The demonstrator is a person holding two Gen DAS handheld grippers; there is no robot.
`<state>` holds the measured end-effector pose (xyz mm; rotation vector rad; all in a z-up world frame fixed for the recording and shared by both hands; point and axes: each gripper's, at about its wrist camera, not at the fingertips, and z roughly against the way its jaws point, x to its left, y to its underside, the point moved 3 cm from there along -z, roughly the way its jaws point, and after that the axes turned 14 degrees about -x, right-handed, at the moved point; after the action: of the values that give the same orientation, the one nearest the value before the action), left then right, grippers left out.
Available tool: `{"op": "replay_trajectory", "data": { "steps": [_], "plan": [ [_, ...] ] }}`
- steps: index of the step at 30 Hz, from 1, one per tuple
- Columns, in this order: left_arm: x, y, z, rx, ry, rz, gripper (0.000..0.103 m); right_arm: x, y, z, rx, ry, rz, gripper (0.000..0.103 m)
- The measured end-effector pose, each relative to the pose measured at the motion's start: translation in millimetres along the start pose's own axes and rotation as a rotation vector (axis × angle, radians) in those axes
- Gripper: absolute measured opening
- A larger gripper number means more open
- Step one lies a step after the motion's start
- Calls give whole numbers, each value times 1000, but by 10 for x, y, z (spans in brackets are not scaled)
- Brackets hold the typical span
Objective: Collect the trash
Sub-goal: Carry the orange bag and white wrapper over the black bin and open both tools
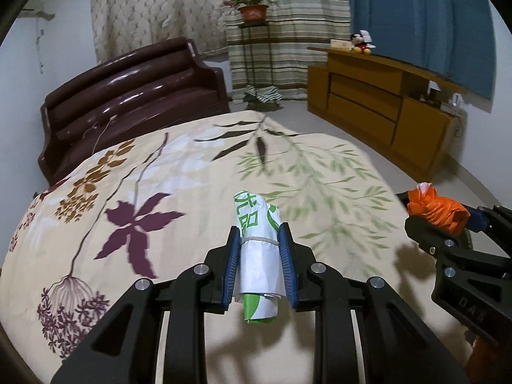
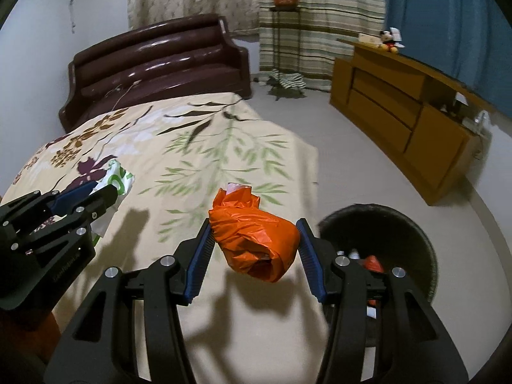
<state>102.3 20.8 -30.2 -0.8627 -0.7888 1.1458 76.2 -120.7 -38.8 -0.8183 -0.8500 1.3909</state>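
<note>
Up close, the left gripper [image 1: 259, 246] clamps a rolled white plastic bag [image 1: 260, 249] w/ green print, tied round the middle by a thin band; the print looks like large green Chinese characters plus a curved green shape, but the roll cuts them off, so can't read them in full. Its blue-padded fingers [image 1: 233, 265] stand narrow, pressed on both sides of the roll, which sticks out past the tips and hangs down behind the pads. To the right in that view, the right gripper [image 2: 254, 243] holds a crumpled orange plastic bag [image 2: 256, 243], a bit of white showing at its top end. Those fingers [image 2: 201, 256] stand about mid-width, pads touching the orange bundle on each side. Faint raised letters sit on the black gripper bodies; too small & blurred to read. Both bundles hang above a bed cover [image 1: 192, 172], cream w/ purple, brown and green leaf print, not touching it. Just right of the orange bag, below the bed edge, a round black trash bin [image 2: 384, 224] stands on the pale floor, w/ orange and white scraps inside. Beyond: dark brown sofa [image 1: 134, 89], wooden cabinet [image 1: 377, 96] w/ a Mickey Mouse toy [image 1: 360, 43] on top, potted plant [image 1: 252, 8] on a stand.
</note>
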Motion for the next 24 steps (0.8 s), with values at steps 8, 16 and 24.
{"op": "replay_trajectory", "data": {
  "steps": [8,16,24],
  "plan": [
    [-422,-84,-28,-18,77,-30,26,-538,47,142,-16,103,-45,50],
    [-829,-183,-115,-35,147,-54,26,-1047,121,158,-10,204,-95,50],
    [-1227,-239,-219,-43,202,-88,26,-1356,189,125,-9,269,-117,51]
  ]
}}
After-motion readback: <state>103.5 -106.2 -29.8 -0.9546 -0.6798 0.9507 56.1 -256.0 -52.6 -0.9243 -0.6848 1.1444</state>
